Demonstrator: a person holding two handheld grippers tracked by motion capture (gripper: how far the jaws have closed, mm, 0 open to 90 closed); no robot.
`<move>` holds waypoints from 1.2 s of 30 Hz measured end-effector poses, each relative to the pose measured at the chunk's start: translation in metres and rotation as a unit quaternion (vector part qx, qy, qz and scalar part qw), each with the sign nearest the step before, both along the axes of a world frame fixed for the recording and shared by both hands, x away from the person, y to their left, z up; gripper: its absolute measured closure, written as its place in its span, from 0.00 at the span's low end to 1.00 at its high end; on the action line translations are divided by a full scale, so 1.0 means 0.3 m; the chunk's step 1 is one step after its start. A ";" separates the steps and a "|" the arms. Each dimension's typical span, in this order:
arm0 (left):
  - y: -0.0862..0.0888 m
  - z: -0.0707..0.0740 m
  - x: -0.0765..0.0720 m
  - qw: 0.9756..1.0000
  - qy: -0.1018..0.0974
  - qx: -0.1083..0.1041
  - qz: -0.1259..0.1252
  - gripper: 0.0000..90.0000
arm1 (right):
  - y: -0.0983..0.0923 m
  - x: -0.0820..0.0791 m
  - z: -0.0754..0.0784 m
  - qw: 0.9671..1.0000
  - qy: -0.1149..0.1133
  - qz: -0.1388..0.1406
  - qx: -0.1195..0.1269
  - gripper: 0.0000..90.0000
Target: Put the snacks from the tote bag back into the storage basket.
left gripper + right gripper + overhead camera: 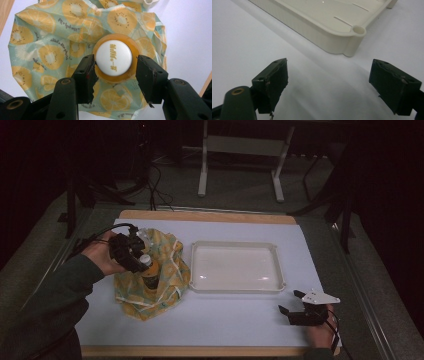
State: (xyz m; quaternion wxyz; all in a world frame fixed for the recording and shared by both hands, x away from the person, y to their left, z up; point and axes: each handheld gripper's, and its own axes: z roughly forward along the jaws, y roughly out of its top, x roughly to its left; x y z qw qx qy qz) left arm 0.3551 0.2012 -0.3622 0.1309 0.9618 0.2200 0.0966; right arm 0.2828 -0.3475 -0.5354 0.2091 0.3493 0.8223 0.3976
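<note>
Left claw (115, 72) sits over the bottle (115, 60), its jaws straddling the white cap (113, 57); one pad seems to touch the cap's edge at nine o'clock, while the other stands a little off at three, so I read the jaws as apart, not yet clamped. The bottle stands upright in the fruit-print bag (150, 275), at the left of the table (240, 320), about nine o'clock from the tray (236, 267).

To do this step well, I'd centre the cap between the pads, go lower so they take the neck or shoulder rather than the slippery cap rim, then close squarely and lift straight up so the bag's folds slide off without dragging. From the high view I can't quite tell how much bag clings to the bottle's body.

Right claw (342, 82) rests wide open on the table at about five o'clock from the tray, holding nothing.

White sheet covers the table, with a wooden edge showing. Beyond it the room is dim: grey floor, cables and a pale metal frame (240, 150) at twelve o'clock.
</note>
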 end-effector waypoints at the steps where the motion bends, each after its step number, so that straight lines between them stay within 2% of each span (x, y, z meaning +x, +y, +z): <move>1: -0.002 -0.002 0.002 1.000 0.003 -0.004 0.002 0.56 | 0.000 0.000 0.000 1.000 0.000 0.000 0.000 0.17; 10: -0.014 0.000 0.019 1.000 0.014 0.006 0.006 0.64 | 0.000 0.000 0.000 1.000 0.000 0.000 0.000 0.17; 16: -0.020 -0.007 0.028 1.000 0.019 0.007 0.007 0.62 | 0.000 0.000 0.000 1.000 0.000 0.000 -0.001 0.17; 22: -0.022 -0.007 0.038 0.999 0.032 -0.007 0.011 0.63 | 0.001 0.000 0.000 1.000 0.000 0.000 -0.001 0.17; 33: -0.027 -0.002 0.042 0.999 0.037 0.002 0.015 0.65 | 0.001 0.001 0.000 1.000 0.001 0.001 -0.001 0.17; 34: -0.037 0.002 0.040 0.999 0.037 0.011 0.012 0.66 | 0.000 0.001 0.000 1.000 0.002 0.001 -0.001 0.17; 36: -0.040 0.003 0.040 0.999 0.036 0.012 0.012 0.66 | 0.001 0.001 0.000 1.000 0.002 0.001 -0.001 0.17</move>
